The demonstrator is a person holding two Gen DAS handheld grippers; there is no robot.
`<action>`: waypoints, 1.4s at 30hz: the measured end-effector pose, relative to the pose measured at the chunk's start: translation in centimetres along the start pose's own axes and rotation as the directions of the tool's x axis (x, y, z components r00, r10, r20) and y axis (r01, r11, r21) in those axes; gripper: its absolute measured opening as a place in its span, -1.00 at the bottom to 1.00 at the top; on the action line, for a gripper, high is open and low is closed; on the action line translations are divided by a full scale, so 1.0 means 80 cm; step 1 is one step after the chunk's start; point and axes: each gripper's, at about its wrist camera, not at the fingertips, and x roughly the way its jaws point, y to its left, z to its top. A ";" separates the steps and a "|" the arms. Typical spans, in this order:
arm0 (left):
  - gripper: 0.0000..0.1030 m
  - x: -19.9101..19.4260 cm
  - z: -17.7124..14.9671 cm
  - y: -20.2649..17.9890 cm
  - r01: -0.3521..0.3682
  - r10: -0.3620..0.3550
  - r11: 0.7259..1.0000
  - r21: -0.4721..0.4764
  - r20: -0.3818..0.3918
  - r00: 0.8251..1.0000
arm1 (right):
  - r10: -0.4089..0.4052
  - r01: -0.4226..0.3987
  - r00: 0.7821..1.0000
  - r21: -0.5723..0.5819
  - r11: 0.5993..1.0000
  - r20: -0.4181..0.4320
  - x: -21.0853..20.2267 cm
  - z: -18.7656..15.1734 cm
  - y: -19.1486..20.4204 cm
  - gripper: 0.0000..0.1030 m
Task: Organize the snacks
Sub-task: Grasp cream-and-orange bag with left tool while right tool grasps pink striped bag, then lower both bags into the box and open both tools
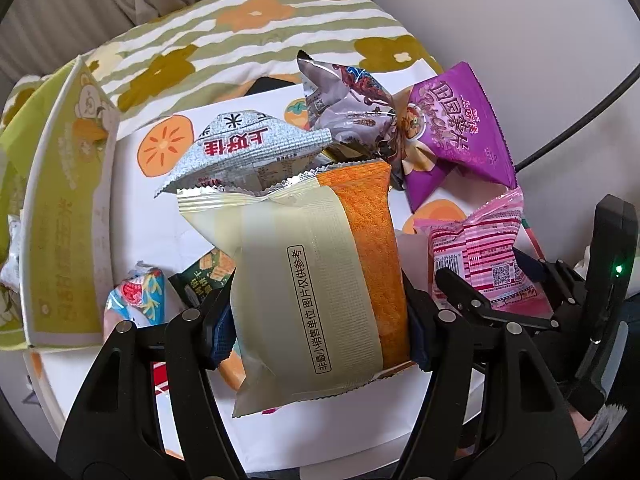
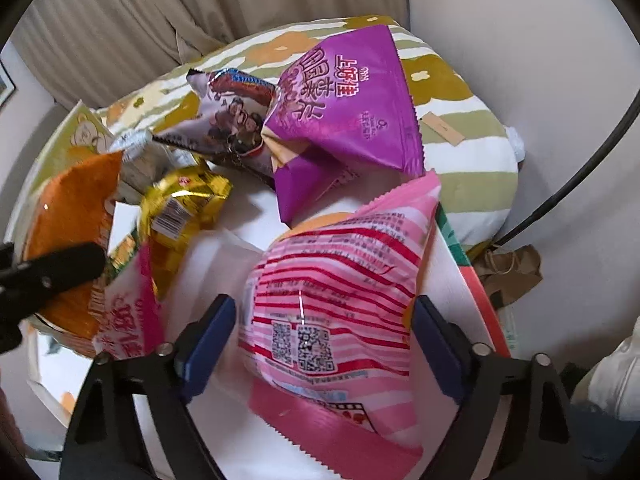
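Note:
My left gripper (image 1: 320,340) is shut on a cream and orange snack packet (image 1: 320,264), with a blue pad pressed on each long side, held over the pile. In the right wrist view this same packet (image 2: 72,216) shows at the far left. My right gripper (image 2: 326,344) is shut on a pink striped packet (image 2: 328,312), whose sides meet both blue pads; the left pad is blurred. The pink packet (image 1: 480,264) also appears at the right of the left wrist view. Both grippers point steeply down at a white surface (image 1: 160,208) printed with orange fruit.
Loose snacks lie behind: a purple packet (image 2: 344,108), a grey-brown one (image 2: 228,116), a gold one (image 2: 180,204), a silver one (image 1: 248,148). A yellow-green box (image 1: 64,220) stands at the left. A striped flowered cushion (image 1: 248,36) lies beyond, and a black cable (image 1: 580,120) hangs right.

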 end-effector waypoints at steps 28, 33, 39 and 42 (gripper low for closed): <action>0.23 -0.157 0.015 0.086 -0.062 0.097 0.987 -0.147 0.248 0.964 | 0.185 -0.126 0.964 -0.284 0.950 0.192 -0.154 0.083 0.115 0.18; 0.23 -0.195 0.026 0.176 -0.107 0.168 0.971 -0.214 0.293 0.941 | 0.269 -0.177 0.941 -0.379 0.908 0.207 -0.158 0.122 0.203 0.18; 0.23 -0.206 0.038 0.301 -0.144 0.221 0.950 -0.277 0.272 0.937 | 0.332 -0.224 0.926 -0.442 0.869 0.183 -0.130 0.159 0.327 0.18; 0.23 -0.197 0.045 0.361 -0.149 0.225 0.944 -0.295 0.244 0.943 | 0.338 -0.238 0.927 -0.445 0.864 0.162 -0.108 0.176 0.383 0.18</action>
